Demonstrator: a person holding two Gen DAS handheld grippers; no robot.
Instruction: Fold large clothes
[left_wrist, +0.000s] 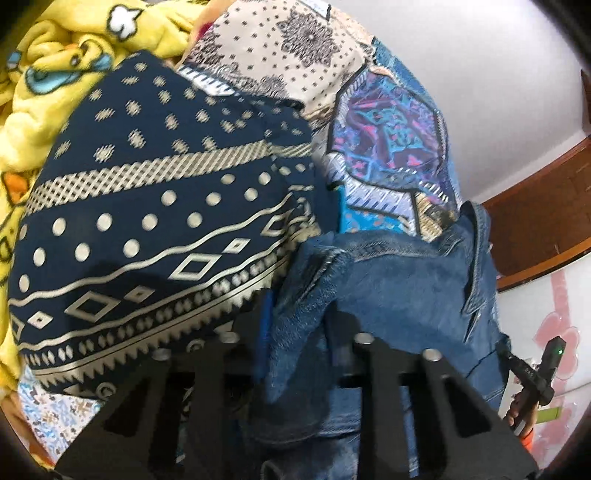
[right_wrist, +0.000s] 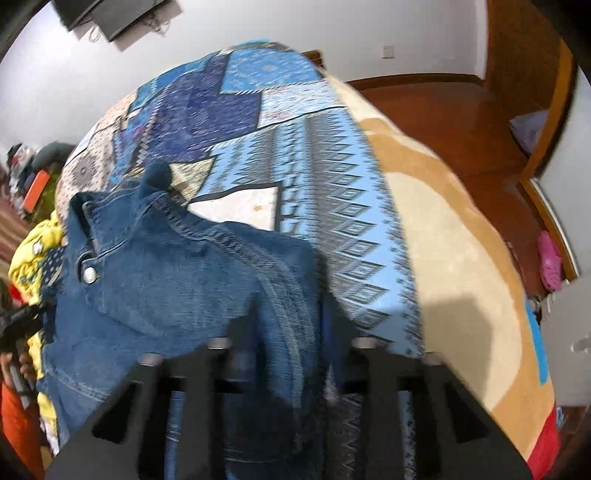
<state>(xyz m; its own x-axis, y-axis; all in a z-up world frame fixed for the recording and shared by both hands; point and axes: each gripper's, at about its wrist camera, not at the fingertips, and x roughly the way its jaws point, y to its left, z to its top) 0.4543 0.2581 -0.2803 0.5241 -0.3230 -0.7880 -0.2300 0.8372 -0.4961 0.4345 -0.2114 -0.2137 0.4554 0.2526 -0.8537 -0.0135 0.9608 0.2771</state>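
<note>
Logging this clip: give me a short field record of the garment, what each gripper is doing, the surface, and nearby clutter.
garment: denim jacket, crumpled, collar and a metal snap showing
left gripper: shut on a fold of the denim jacket
right gripper: shut on the jacket's edge
surface: patchwork bedspread in blue patterns, over a beige blanket
nearby clutter: navy patterned cloth and yellow cartoon blanket piled beside the jacket
fold status: not yet folded

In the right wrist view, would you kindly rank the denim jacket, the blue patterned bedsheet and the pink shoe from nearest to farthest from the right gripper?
1. denim jacket: clamped in the right gripper, lower left.
2. blue patterned bedsheet: just beyond, centre.
3. pink shoe: on the floor, far right.
</note>
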